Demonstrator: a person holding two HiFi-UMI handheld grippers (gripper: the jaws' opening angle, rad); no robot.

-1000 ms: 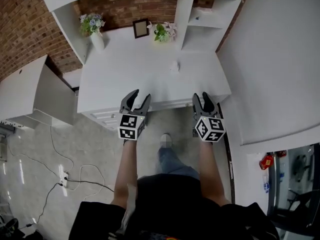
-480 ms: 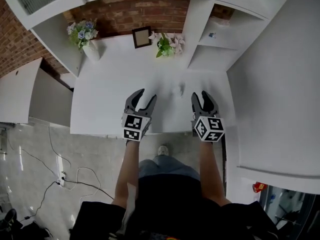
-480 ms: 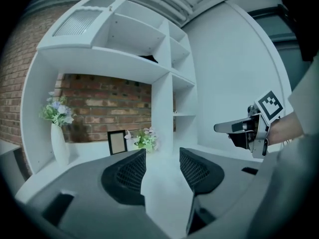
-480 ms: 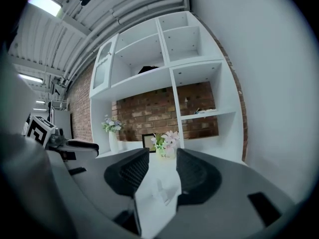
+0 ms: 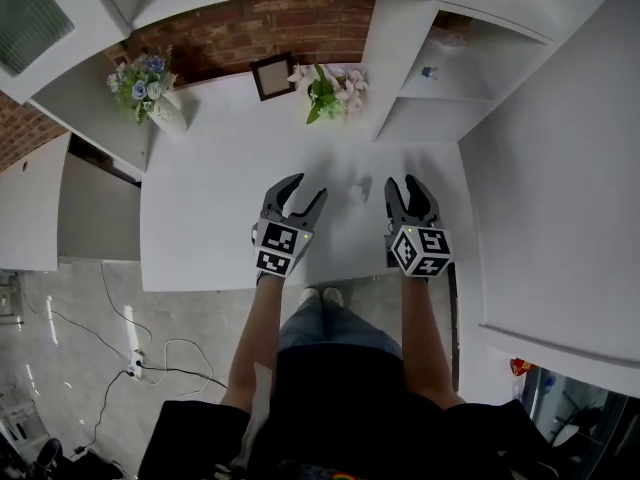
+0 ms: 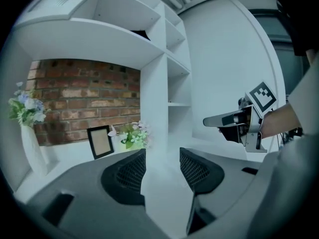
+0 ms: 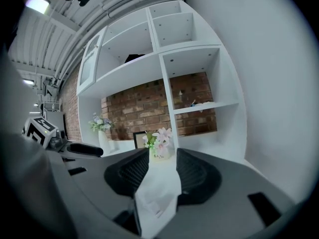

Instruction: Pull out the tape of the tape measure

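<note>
Left gripper view: left tool [image 6: 162, 156] wide open, empty.

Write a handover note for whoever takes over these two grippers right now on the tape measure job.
Left gripper: open, empty.
Right gripper: open, only the white desk shows between its fingers.
Both hover over the desk's front edge.
A small white object, probably the tape measure, lies on the desk between them, untouched.
Done: nothing yet.
Left: hold the case, grip the tape's end, pull it out.
</note>
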